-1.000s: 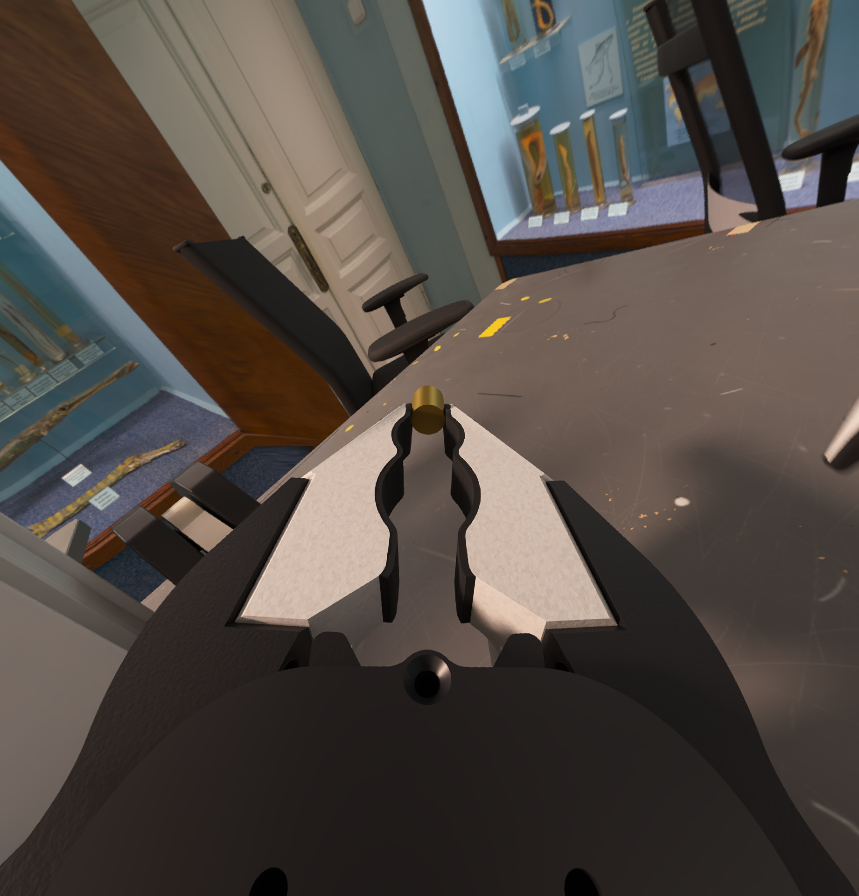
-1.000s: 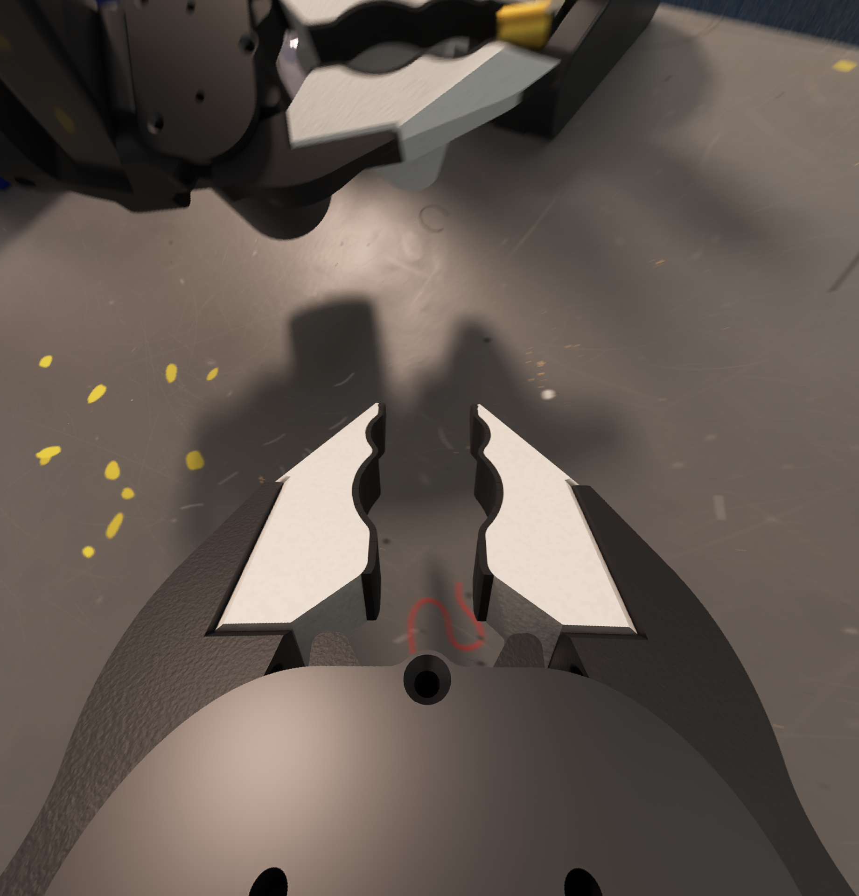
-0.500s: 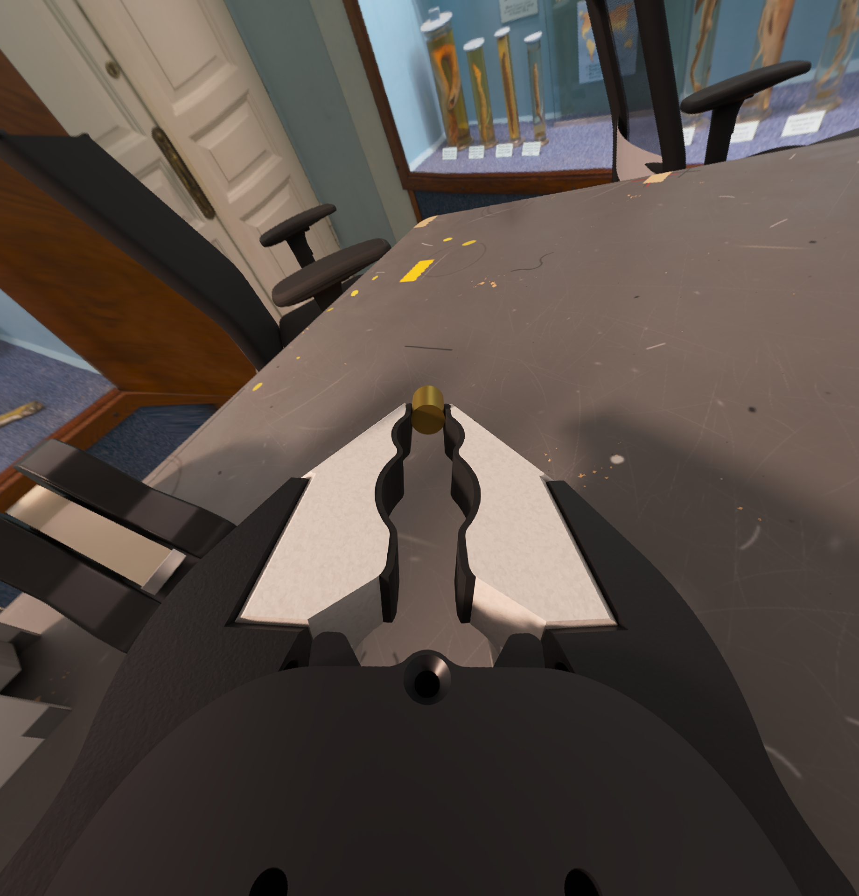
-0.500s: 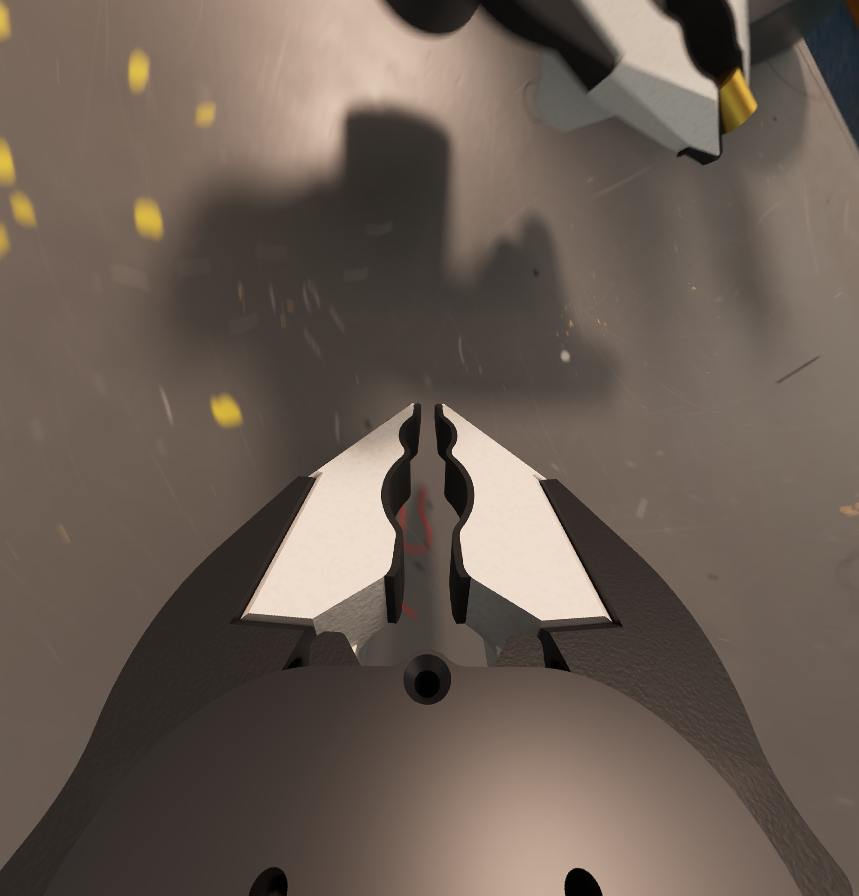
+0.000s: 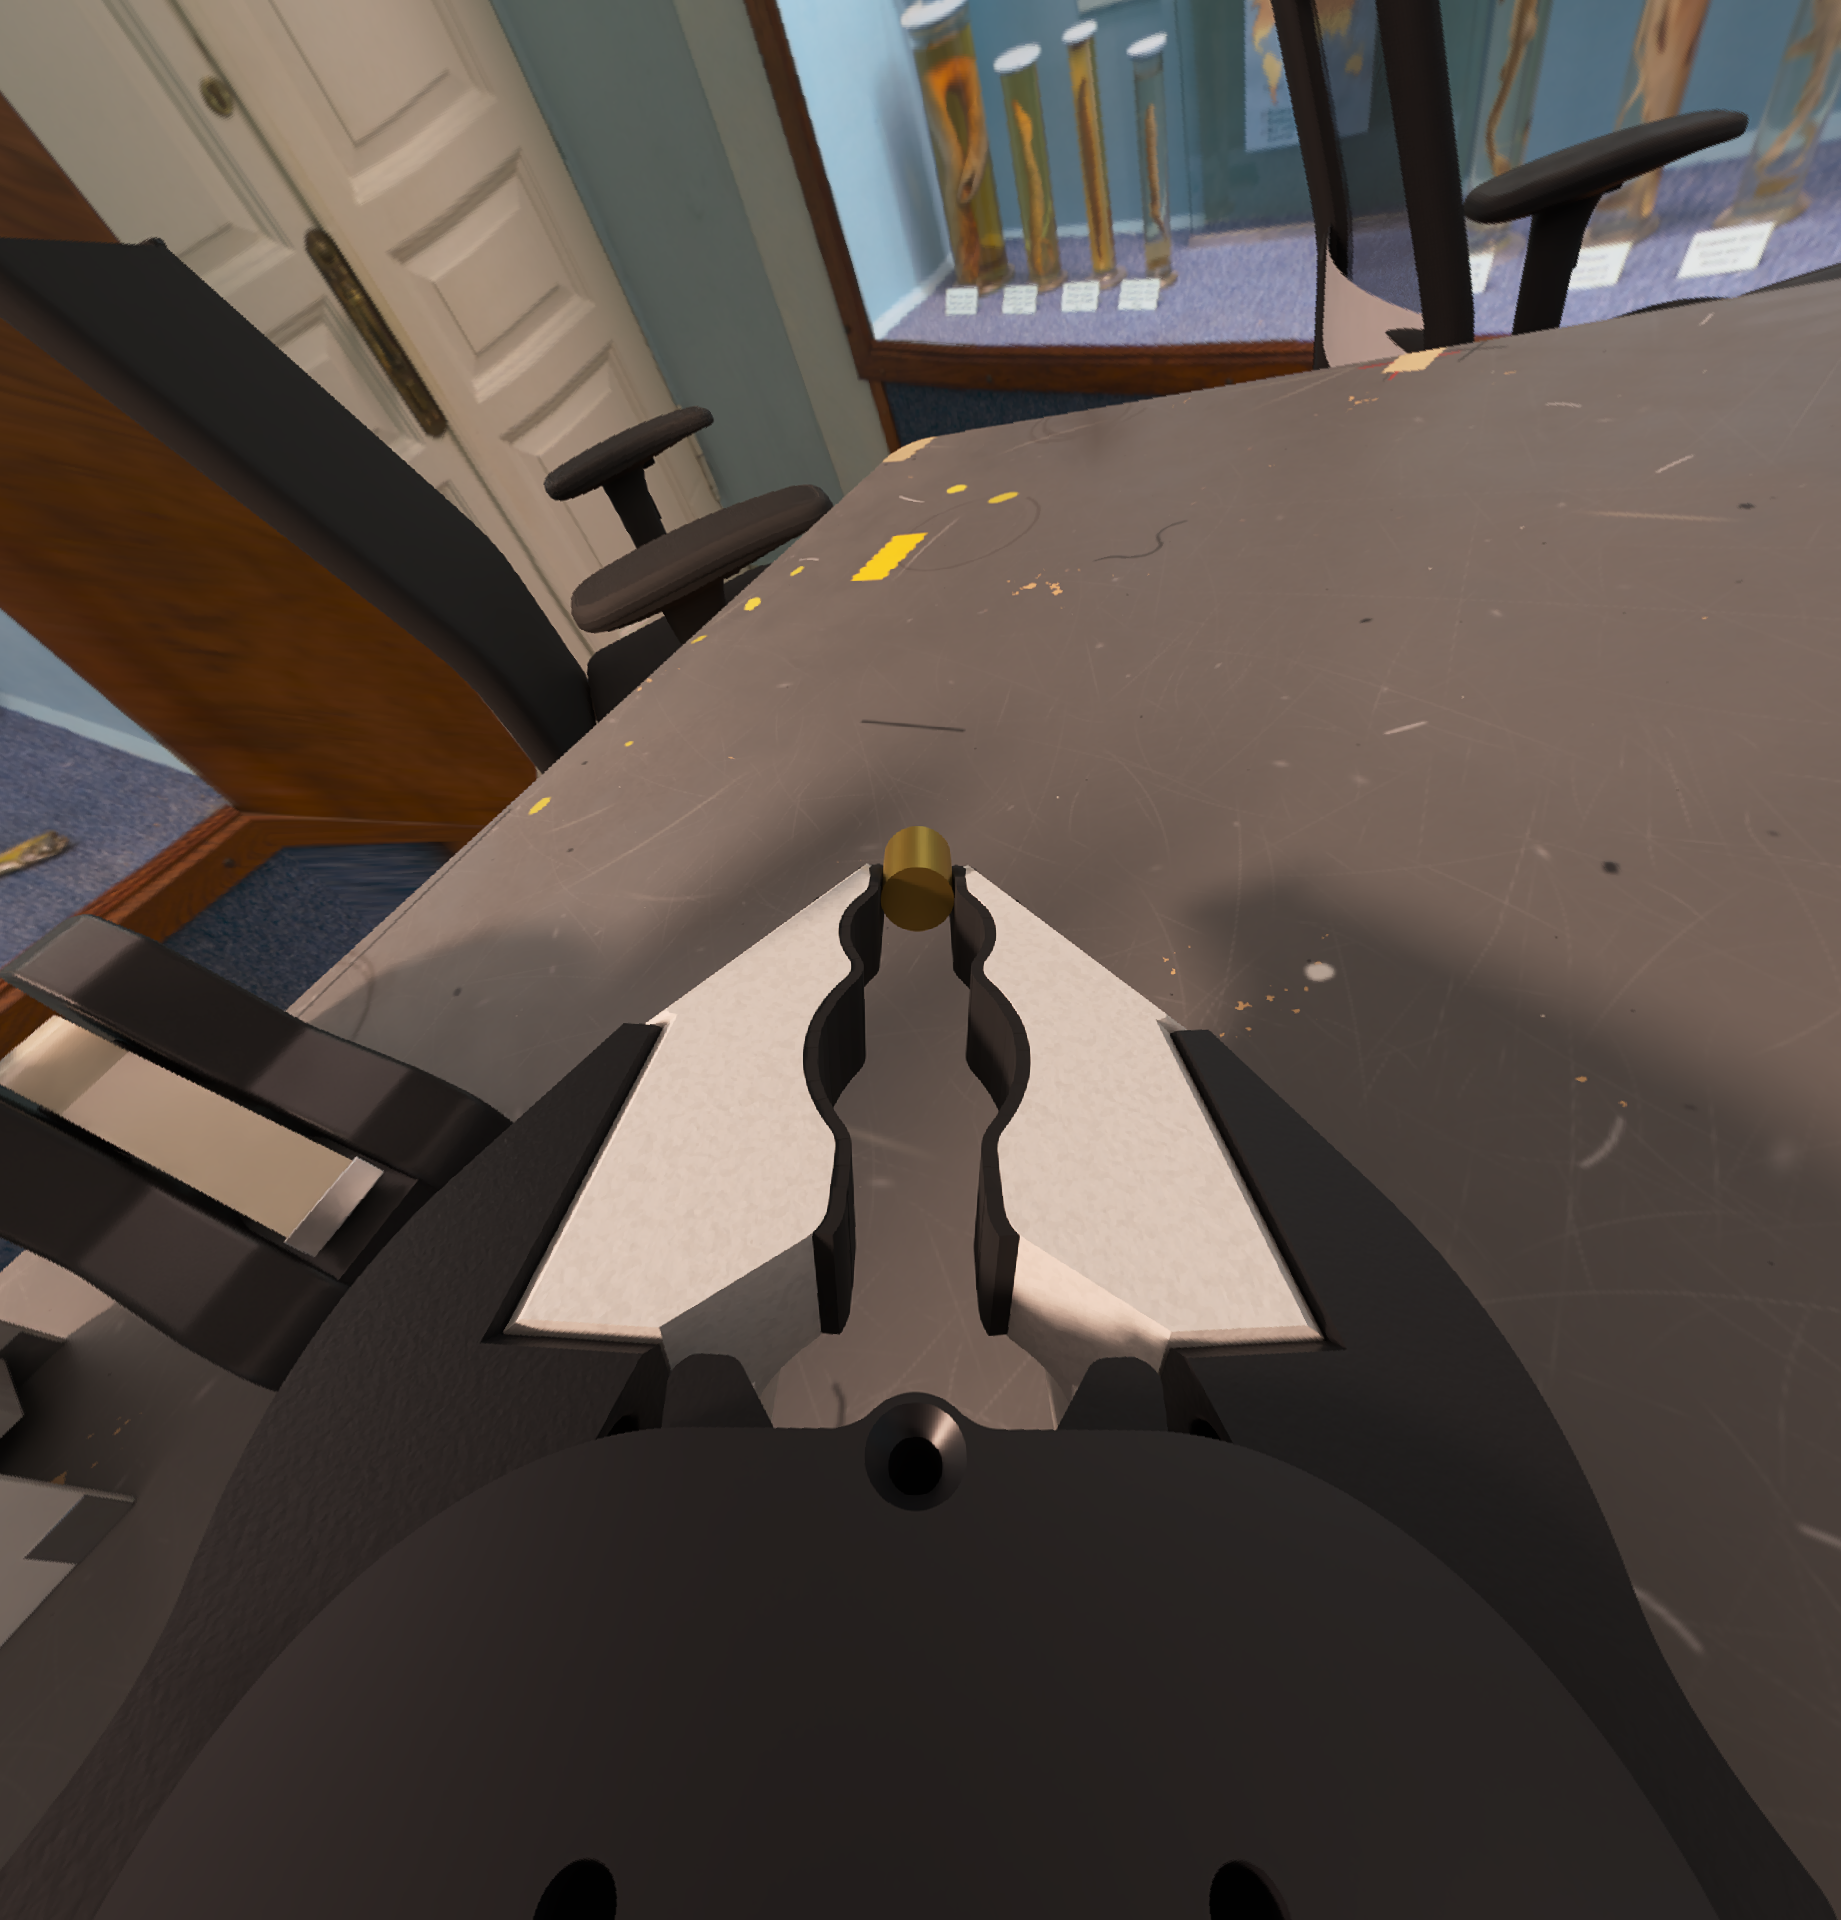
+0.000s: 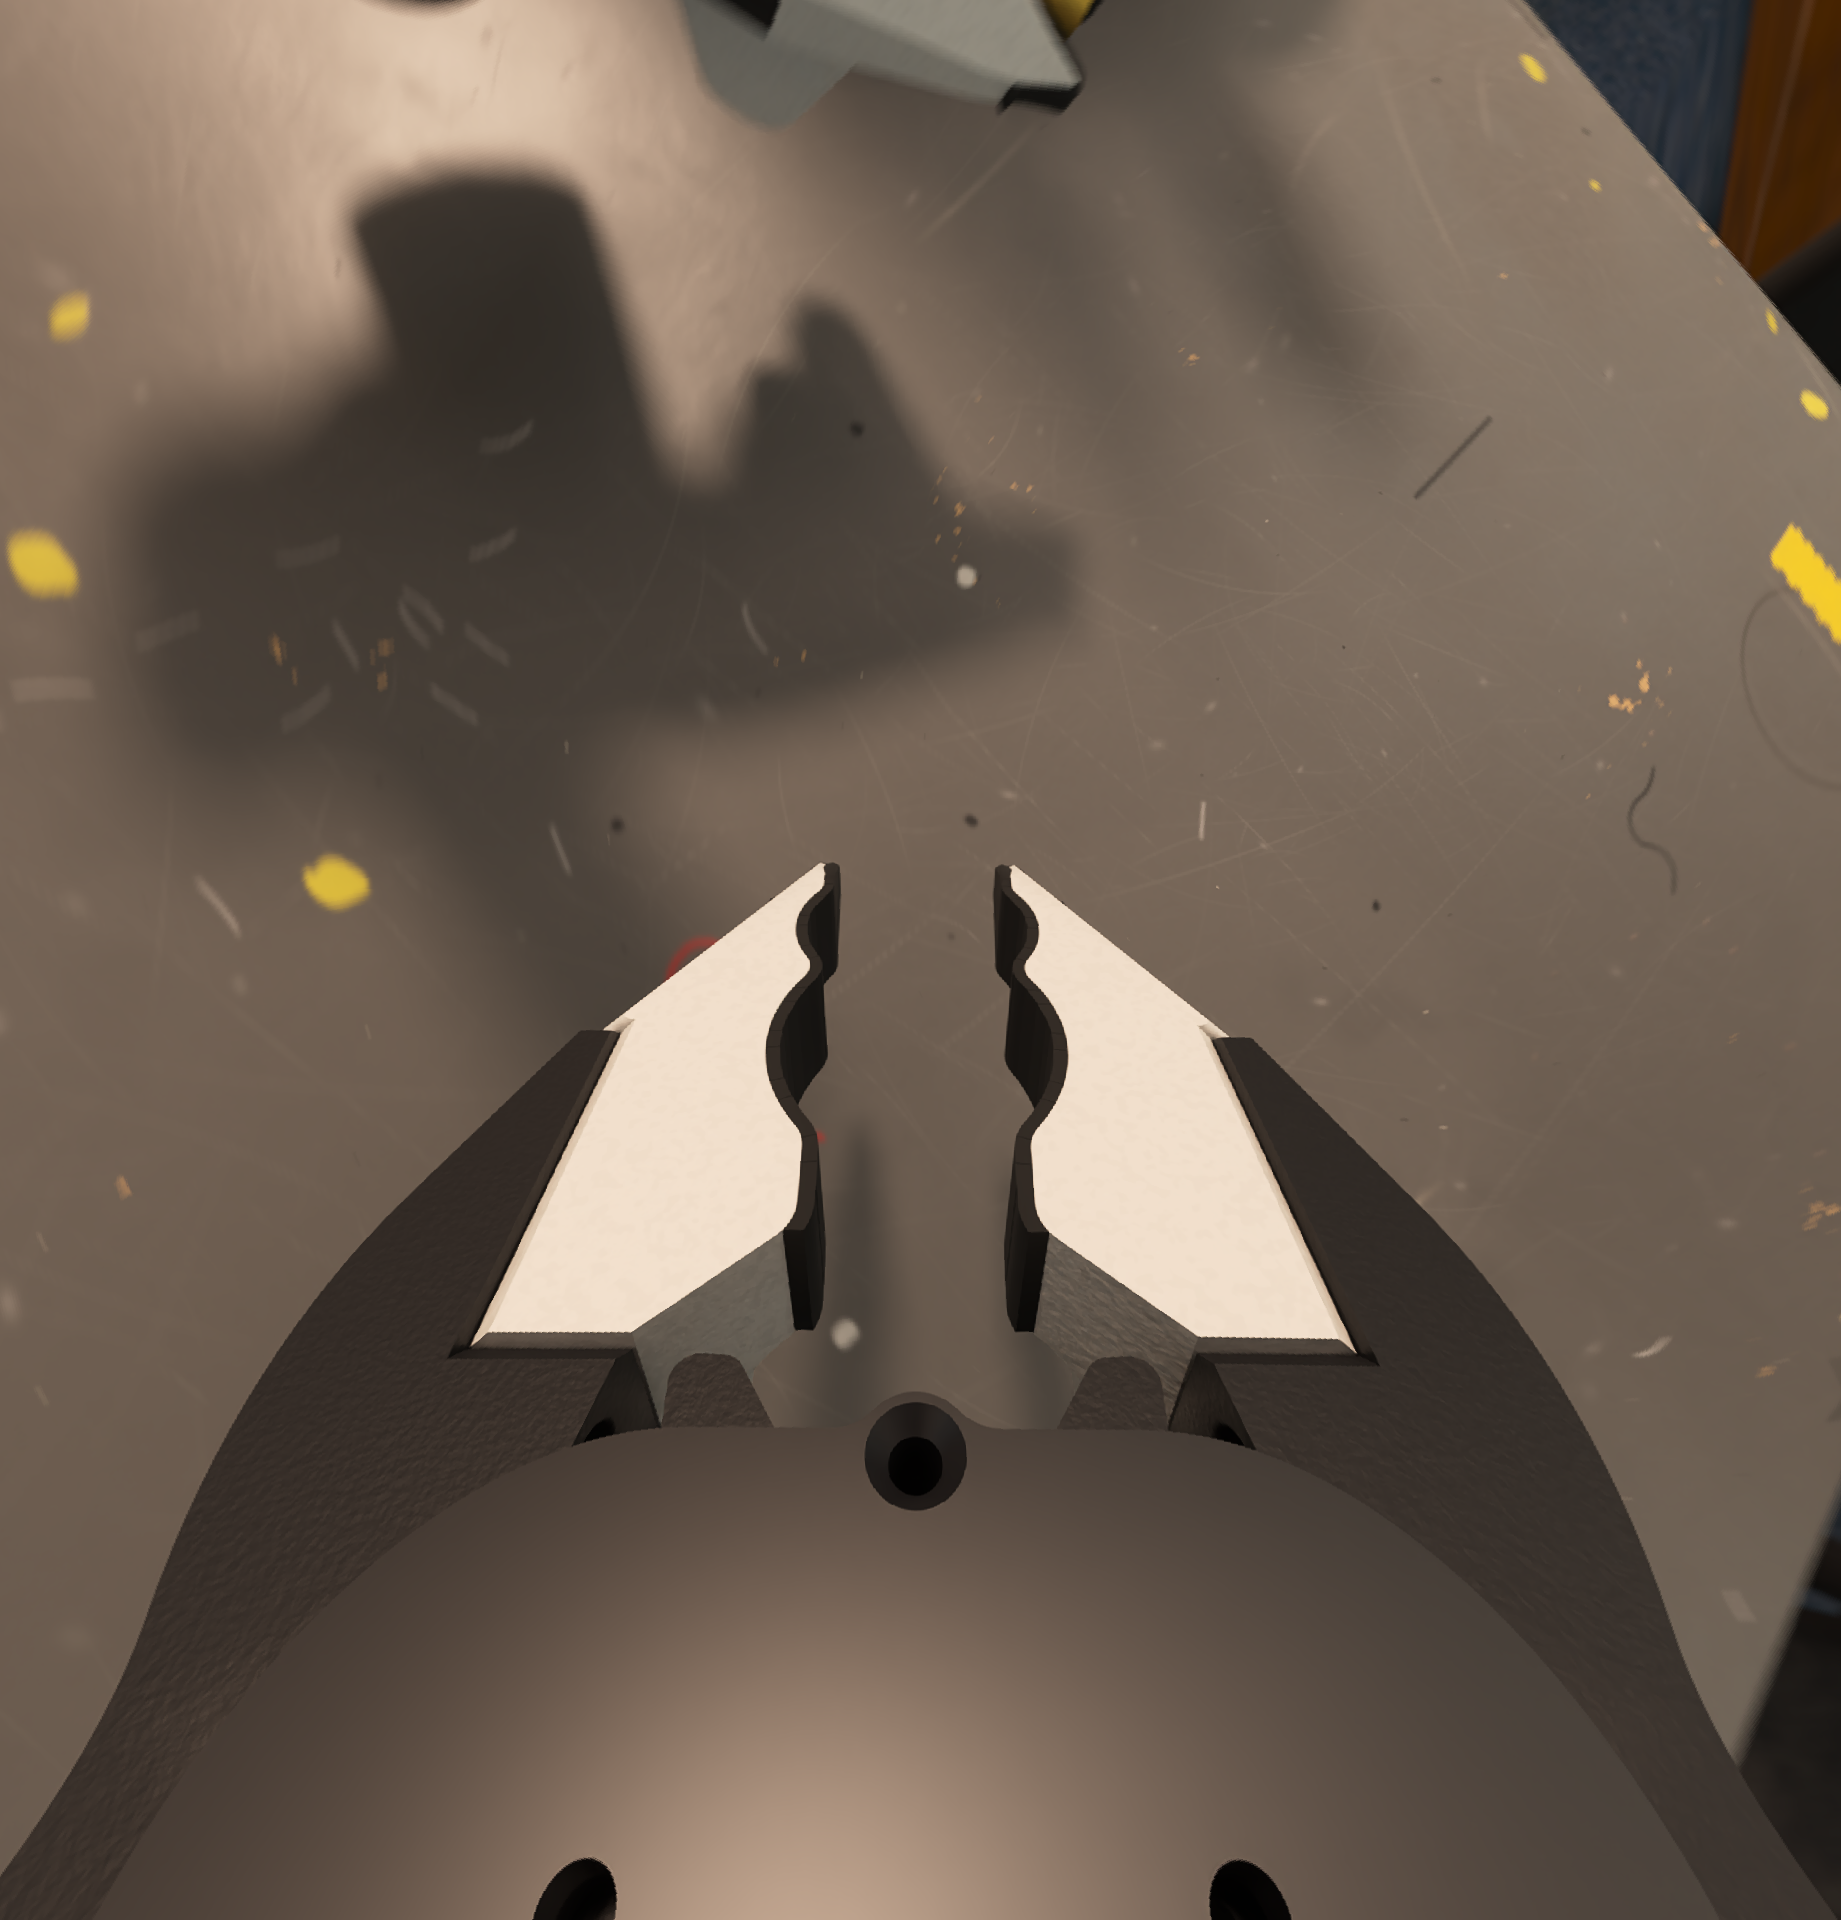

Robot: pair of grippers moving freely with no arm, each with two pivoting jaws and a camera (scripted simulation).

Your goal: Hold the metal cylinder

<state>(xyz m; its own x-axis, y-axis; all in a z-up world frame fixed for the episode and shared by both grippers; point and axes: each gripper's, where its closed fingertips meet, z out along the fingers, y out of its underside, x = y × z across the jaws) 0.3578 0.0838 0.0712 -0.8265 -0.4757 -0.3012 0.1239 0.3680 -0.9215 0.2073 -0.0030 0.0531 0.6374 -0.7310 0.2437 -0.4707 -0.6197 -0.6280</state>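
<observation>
A small brass-coloured metal cylinder [image 5: 916,879] is pinched between the fingertips of my left gripper [image 5: 916,896], which is shut on it and holds it in the air above the dark table [image 5: 1415,727]. My right gripper [image 6: 916,883] is open and empty, pointing down at the table. In the right wrist view the left gripper's fingers [image 6: 895,52] show at the top edge, with a sliver of the cylinder [image 6: 1070,10] at their tip.
The table's left edge [image 5: 459,894] is close to the held cylinder. Black office chairs [image 5: 677,551] stand beside and behind the table. A black-and-metal fixture [image 5: 189,1122] sits at the left. The table's right edge [image 6: 1809,343] shows in the right wrist view.
My right gripper's jaws have opened again after nearly closing. The left gripper still holds the cylinder and has drifted slightly; it has moved further up out of the right wrist view.
</observation>
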